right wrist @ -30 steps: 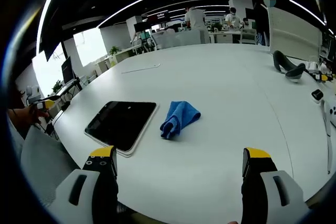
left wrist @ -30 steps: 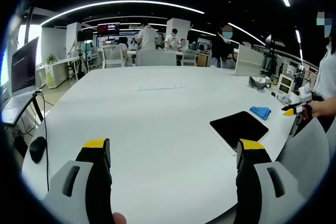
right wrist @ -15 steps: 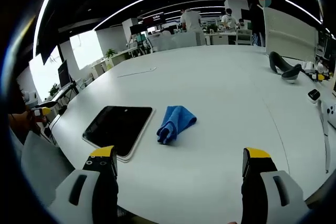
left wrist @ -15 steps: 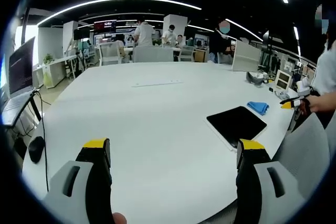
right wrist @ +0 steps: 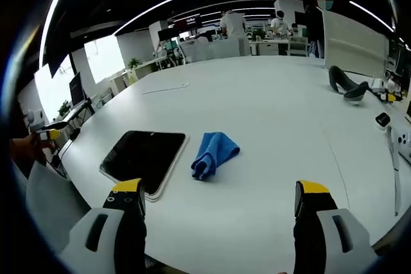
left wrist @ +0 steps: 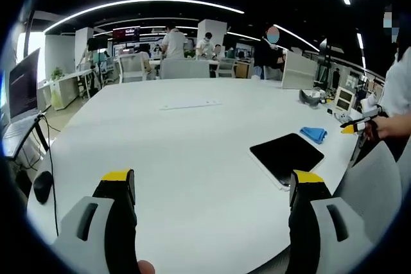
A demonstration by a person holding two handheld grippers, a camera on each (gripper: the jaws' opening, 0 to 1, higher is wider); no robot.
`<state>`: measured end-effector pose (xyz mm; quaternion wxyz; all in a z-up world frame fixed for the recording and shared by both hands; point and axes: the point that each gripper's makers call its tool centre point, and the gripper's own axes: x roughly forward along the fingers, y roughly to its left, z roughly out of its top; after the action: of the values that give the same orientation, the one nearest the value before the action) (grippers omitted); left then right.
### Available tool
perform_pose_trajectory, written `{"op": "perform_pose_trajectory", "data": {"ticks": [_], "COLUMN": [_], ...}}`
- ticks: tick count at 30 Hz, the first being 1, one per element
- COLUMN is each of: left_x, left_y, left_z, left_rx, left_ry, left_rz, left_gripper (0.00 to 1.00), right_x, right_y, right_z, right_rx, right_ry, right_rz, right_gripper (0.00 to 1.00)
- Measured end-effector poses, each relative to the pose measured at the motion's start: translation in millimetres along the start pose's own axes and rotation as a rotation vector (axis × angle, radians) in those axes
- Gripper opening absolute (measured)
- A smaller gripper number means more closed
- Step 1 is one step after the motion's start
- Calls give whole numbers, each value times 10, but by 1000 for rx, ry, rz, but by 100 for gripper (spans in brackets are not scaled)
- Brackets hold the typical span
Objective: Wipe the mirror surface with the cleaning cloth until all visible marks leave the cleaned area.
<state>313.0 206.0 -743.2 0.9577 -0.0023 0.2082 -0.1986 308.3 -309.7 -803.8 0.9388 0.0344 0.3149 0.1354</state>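
Left tool point(left wrist: 209, 187): jaws spread wide, nothing between them, held above the near edge of the tabletop point(left wrist: 167, 139); it also shows small at the left edge of the right gripper view point(right wrist: 48, 134), in a hand.
Right tool point(right wrist: 221, 198): jaws spread wide, holding nothing, above the tabletop edge; in the left gripper view it shows small at the far right point(left wrist: 353, 128), held in a hand point(left wrist: 376, 129).
Mirror point(right wrist: 142, 156): dark, rectangular with rounded corners and a pale rim, lying flat near the tabletop edge; in the left gripper view point(left wrist: 286, 155) it lies right of centre, just beyond the right jaw.
Cloth point(right wrist: 212, 153): blue, crumpled, on the tabletop just beside the mirror, apart from it; in the left gripper view point(left wrist: 314, 134) it lies beyond the mirror.
Headset point(right wrist: 347, 85): dark, curved, far right of the tabletop, well apart from the cloth.
Mouse point(left wrist: 42, 185): black, with its cable, at the tabletop's left edge.
Laptop point(left wrist: 22, 94): open, on a side desk at far left.
Background: people stand at distant desks.
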Motion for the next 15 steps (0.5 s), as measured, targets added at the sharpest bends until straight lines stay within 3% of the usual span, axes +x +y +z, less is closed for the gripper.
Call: {"op": "perform_pose_trajectory", "data": {"ticks": [5,15], "left_x": [17,39], "left_y": [-33,-100], "left_z": [-11,-66], "left_rx": [-6,-15], "left_ry": [0,14], "left_rz": [-6,-25], "left_gripper": [99,99], "right_x": [-6,128], "right_y": [-14,75], "right_z": [126,376], "right_rx": [10,19], "right_ry": [3,119], "right_rz": [-8,6], "right_gripper": [96,94]}}
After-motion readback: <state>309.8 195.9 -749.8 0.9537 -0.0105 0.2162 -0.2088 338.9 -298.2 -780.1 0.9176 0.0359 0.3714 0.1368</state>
